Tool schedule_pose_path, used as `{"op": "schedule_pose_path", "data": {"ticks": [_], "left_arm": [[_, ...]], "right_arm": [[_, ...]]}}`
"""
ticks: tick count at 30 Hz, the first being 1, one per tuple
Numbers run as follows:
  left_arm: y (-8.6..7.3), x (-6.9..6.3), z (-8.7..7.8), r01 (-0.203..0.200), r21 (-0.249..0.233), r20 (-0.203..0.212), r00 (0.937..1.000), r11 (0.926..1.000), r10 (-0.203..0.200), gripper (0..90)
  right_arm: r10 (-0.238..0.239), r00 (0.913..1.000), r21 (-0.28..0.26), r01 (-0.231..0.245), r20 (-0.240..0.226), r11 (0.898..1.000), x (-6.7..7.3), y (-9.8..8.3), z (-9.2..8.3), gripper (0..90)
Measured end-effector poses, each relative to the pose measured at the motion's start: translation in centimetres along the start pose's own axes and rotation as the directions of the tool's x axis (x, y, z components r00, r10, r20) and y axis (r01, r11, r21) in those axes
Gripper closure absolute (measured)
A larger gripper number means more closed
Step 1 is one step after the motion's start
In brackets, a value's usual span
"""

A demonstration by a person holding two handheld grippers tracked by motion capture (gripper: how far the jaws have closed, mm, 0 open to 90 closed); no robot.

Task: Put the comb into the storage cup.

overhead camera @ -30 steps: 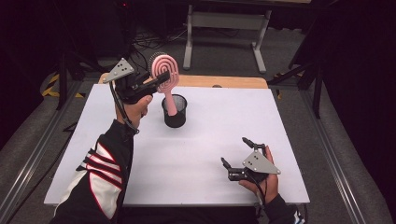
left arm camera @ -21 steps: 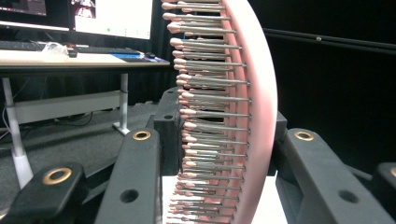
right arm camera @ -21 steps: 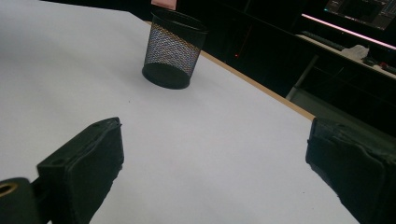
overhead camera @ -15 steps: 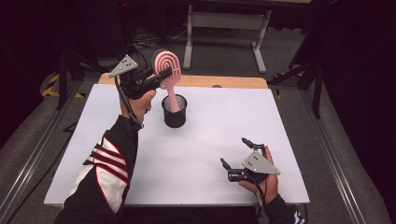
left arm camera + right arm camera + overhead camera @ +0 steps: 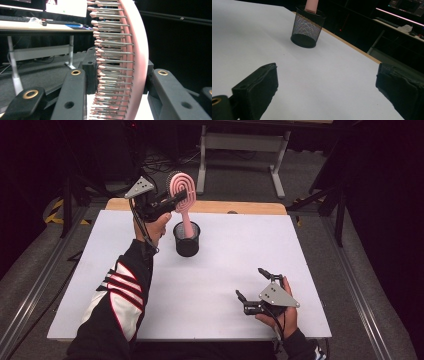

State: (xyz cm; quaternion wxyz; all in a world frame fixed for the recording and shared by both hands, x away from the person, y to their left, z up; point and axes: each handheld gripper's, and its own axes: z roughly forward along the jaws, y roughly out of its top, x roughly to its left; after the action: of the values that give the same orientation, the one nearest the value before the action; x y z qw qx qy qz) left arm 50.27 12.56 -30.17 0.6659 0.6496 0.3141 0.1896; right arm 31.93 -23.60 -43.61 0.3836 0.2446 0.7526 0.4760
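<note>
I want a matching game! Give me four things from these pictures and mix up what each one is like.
Things:
1. hairbrush
2. mesh cup
3. left gripper
4. right gripper

Descriptions:
a. jaws wide apart, nothing between them
b. black, standing on the white table
c. pink, handle down in the cup
d. clamped on the brush head

Pairs: 1-c, 2-b, 3-d, 4-a

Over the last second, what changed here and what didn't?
The left gripper, shut on the pink brush, drifted slightly toward the table's far edge, standing the brush straighter, its handle still in the mesh cup. The right gripper stayed open at the near right; the cup did not shift.
</note>
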Motion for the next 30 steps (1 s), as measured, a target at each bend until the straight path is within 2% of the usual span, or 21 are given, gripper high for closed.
{"op": "schedule_pose_path", "data": {"ticks": [12, 30], "left_arm": [[-1.2, 1.3, 0.9, 0.038, 0.024, -0.026, 0.9990, 0.9990, -0.038, 63.6], [-3.3, 1.7, 1.2, 0.072, 0.047, -0.023, 0.9972, 0.9963, -0.071, 63.6]], "right_arm": [[0.002, 1.0000, -0.001, -0.002, -0.006, 1.000, 0.0, 0.0, 0.0, 4.7], [0.002, 1.0000, 0.001, -0.002, -0.008, 1.000, 0.1, 0.0, 0.1, 4.7]]}}
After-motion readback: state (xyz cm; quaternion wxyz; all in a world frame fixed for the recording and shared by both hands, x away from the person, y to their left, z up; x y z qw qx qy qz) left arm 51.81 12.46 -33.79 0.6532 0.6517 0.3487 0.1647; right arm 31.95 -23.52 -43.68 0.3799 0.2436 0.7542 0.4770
